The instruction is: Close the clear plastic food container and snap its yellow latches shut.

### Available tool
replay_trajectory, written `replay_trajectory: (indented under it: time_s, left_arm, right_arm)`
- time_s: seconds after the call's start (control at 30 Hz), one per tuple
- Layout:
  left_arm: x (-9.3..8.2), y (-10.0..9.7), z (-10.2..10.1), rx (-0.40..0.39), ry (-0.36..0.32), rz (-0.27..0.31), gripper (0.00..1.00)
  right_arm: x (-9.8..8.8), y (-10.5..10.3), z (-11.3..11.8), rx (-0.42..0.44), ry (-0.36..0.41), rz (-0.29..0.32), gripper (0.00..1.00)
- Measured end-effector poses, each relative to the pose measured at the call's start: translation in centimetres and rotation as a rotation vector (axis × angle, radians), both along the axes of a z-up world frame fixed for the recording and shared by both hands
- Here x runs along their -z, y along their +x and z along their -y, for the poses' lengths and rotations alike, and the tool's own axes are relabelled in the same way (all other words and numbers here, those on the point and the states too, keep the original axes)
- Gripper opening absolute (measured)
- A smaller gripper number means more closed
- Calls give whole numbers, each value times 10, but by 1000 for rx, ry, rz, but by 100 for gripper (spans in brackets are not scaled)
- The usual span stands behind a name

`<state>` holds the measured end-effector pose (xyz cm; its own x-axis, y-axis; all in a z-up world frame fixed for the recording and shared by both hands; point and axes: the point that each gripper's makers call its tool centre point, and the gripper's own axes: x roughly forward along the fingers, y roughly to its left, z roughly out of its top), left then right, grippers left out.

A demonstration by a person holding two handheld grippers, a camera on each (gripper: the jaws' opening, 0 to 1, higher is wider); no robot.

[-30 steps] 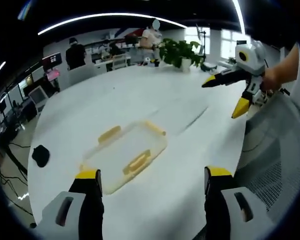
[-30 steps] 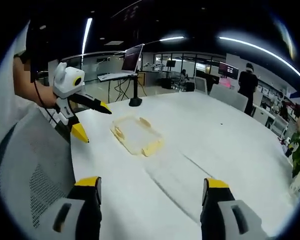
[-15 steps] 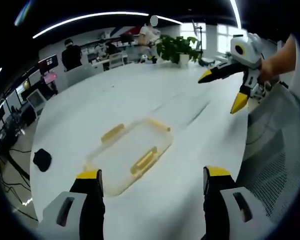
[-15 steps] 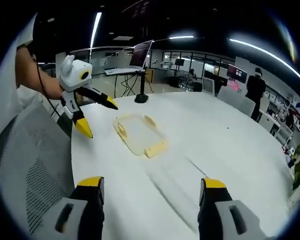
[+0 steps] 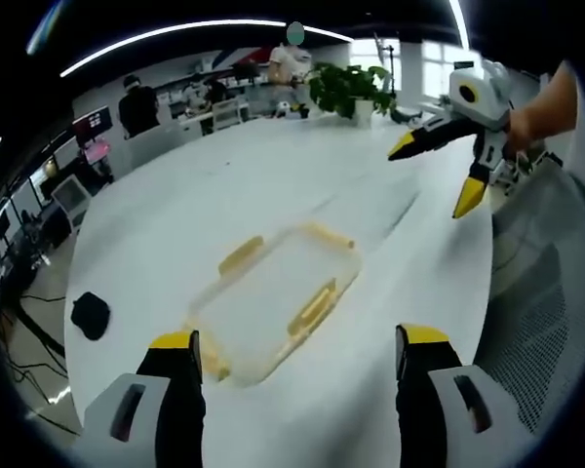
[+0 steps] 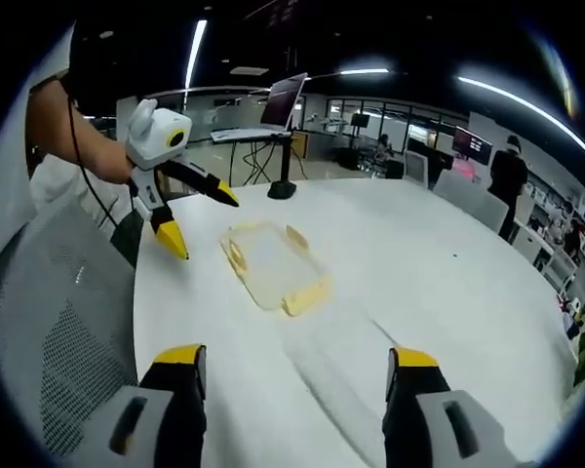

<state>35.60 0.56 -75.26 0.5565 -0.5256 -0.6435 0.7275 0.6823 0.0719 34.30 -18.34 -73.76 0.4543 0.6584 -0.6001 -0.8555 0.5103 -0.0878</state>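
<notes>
Nearest, left gripper [image 5: 291, 351] jaws spread wide, holding nothing, hovering just short of the clear plastic food container [image 5: 273, 297], which lies flat on the white table [image 5: 175, 214] at 12 o'clock from it. Right gripper [image 6: 291, 366] also wide apart and empty; container at its 11 o'clock, well apart. Likely light, thin, slippery, prone to slide when pushed; press on the lid, pinch each yellow latch [image 5: 312, 306] at its edge. Potted plant [image 5: 346, 90] far at 1 o'clock.

A clear food container [image 6: 273, 265] with yellow latches [image 6: 306, 294] lies on a white table [image 6: 439, 292], the left gripper [image 6: 197, 214] spread open beside it.
</notes>
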Motion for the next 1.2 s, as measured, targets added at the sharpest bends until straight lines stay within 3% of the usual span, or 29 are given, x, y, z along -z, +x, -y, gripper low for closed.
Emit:
replay_trajectory:
  time_s: [0.63, 1.2]
  left_arm:
    - [1, 13, -8, 38, 21, 7, 78]
    - [9, 22, -34, 26, 55, -3, 77]
  right_arm:
    - [2, 17, -29, -46, 1, 0, 70]
    - [9, 22, -49, -117, -17, -13, 67]
